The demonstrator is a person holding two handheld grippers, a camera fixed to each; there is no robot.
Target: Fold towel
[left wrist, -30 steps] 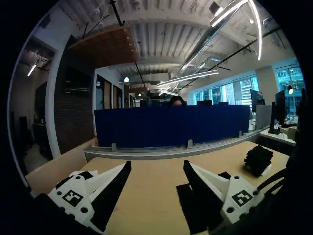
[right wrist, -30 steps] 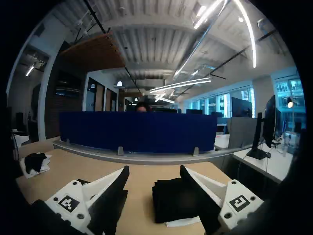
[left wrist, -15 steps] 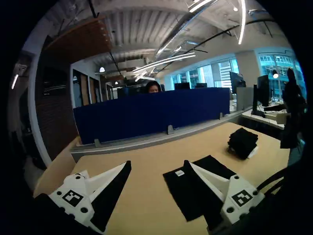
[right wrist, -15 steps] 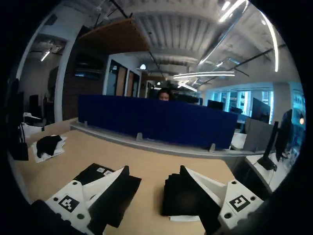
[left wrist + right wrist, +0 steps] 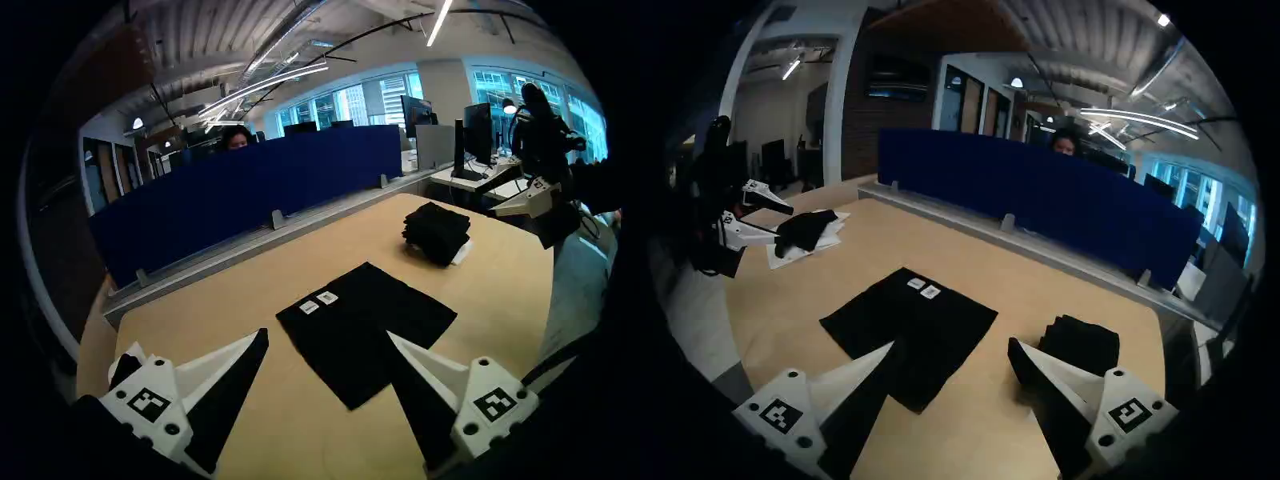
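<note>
Tabletop (image 5: pixel 240 280) of pale wood now takes up the lower half of both gripper views. A second ago both cameras looked level at a blue partition (image 5: pixel 240 192) and the ceiling, so both have tipped downward and drawn back. The whole job is now in sight. The step in hand looks like lining up for a first grasp, with no fold yet made.

Black towel (image 5: pixel 364 324), the landmark for what follows, lies flat and unfolded, turned cornerwise to both cameras. Bare wood surrounds the towel on every side, so there should be room to carry an edge across. To the towel's right and apart from it sits a stack of folded black towels (image 5: pixel 436 230). Well apart on the towel's left is a small dark heap (image 5: pixel 804 232) on something white. It is probably more cloth, though too small to be sure. The tabletop ends not far past the stack on one side and past the heap on the other.

Left hand-held gripper (image 5: pixel 326 334) is held out on the towel's left, by the heap, fingers spread wide and gripping nothing. Right hand-held gripper (image 5: pixel 952 344) is held out on the towel's right, by the stack, likewise wide open and empty. Two small white tags (image 5: pixel 318 302) lie on the towel's half nearer the partition.
</note>
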